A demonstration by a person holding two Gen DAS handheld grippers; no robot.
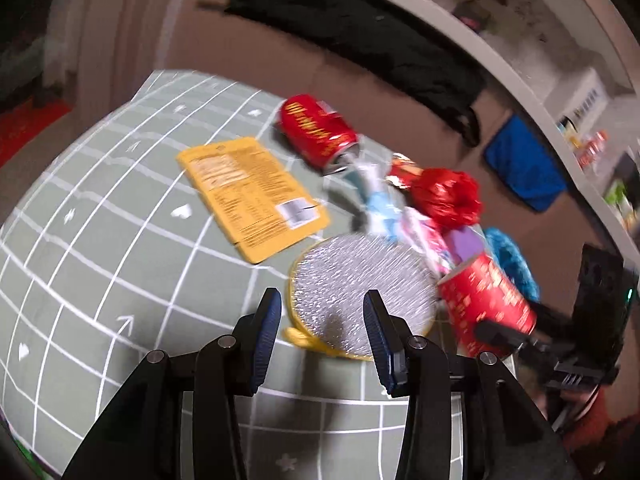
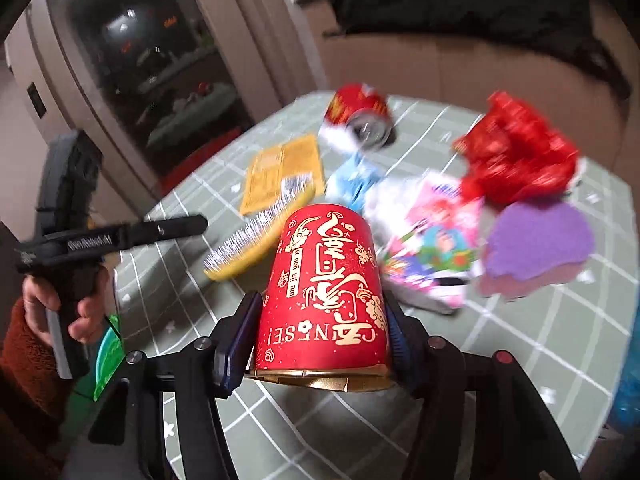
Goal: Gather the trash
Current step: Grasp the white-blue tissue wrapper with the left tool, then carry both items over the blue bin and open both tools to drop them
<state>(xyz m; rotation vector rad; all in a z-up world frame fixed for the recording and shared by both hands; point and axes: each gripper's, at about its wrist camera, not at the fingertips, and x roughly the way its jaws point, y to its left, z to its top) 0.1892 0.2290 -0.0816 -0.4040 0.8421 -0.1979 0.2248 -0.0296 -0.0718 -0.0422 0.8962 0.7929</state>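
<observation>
My right gripper is shut on a red paper cup with gold print, held above the table; the cup also shows in the left wrist view. My left gripper is open and empty, just short of a round silver pad with a yellow rim. On the green grid tablecloth lie a red can on its side, a yellow packet, a crumpled red wrapper, a pale blue wrapper and a pink wrapper.
A purple sponge-like piece lies at the right of the table. A blue fuzzy thing sits behind the cup. A brown sofa with a dark cloth stands beyond the table. The left gripper body is at the table's left edge.
</observation>
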